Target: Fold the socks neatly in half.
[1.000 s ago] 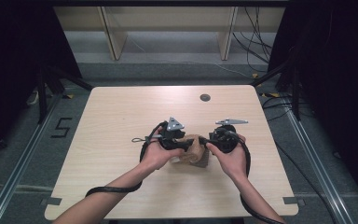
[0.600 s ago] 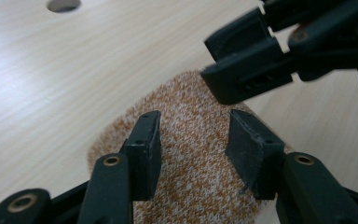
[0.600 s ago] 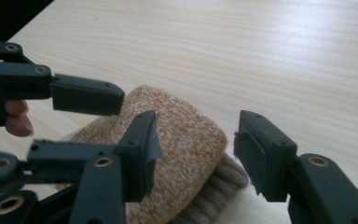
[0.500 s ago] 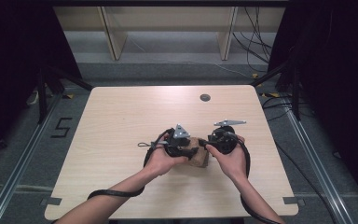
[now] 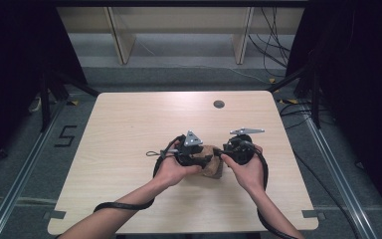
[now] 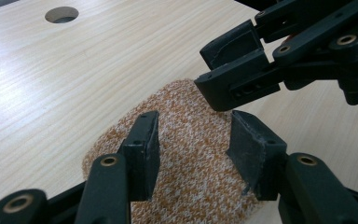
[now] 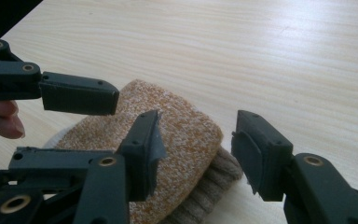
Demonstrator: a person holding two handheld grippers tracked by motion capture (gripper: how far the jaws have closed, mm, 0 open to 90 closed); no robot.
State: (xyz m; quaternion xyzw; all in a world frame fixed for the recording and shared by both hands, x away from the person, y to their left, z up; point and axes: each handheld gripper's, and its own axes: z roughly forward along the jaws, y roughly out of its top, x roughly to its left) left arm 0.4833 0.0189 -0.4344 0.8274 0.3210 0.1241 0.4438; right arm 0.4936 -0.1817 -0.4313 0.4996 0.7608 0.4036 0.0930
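We see pale wood table (image 5: 129, 134), round hole (image 5: 219, 104) at 12 o'clock, grey floor (image 5: 25, 164); left gripper (image 6: 193, 140) and right gripper (image 7: 196, 140) spread over orange knit (image 5: 210, 162).

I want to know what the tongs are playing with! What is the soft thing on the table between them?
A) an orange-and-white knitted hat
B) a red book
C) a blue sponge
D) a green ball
A: between the left tongs and the right tongs lies a speckled orange-and-white knitted hat with a ribbed beige edge, resting on the wooden table.
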